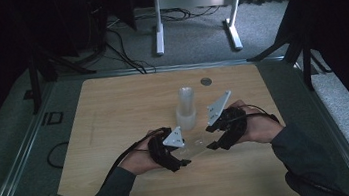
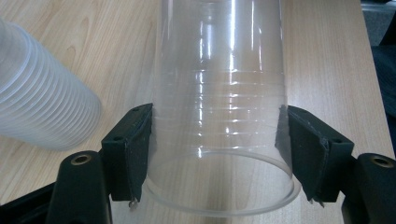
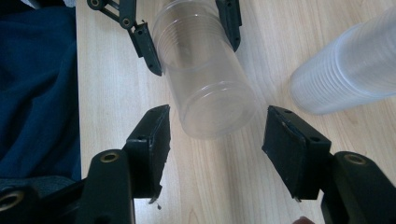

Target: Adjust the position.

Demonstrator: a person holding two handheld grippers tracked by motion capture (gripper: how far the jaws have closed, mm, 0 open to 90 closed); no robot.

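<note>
Holding a clear cup (image 2: 219,126) on its side above the wooden table (image 1: 114,115), my left gripper (image 2: 217,149) pinching it near the rim.

My left jaws press both walls of the cup just short of its open mouth. My right gripper (image 3: 215,140) stands wide open, the cup's closed base (image 3: 217,109) just beyond its jaws, touching neither. Just beside the cup, the stack of clear cups (image 1: 185,107) stands upright on the table. A small grey disc (image 1: 205,81) lies well apart, near the far edge.

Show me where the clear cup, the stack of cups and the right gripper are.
clear cup (image 2: 224,107), left gripper view, ribbed side wall.
stack of cups (image 3: 345,70), right gripper view, side of the stack.
right gripper (image 3: 215,142), right gripper view, gap between its jaws.
</note>
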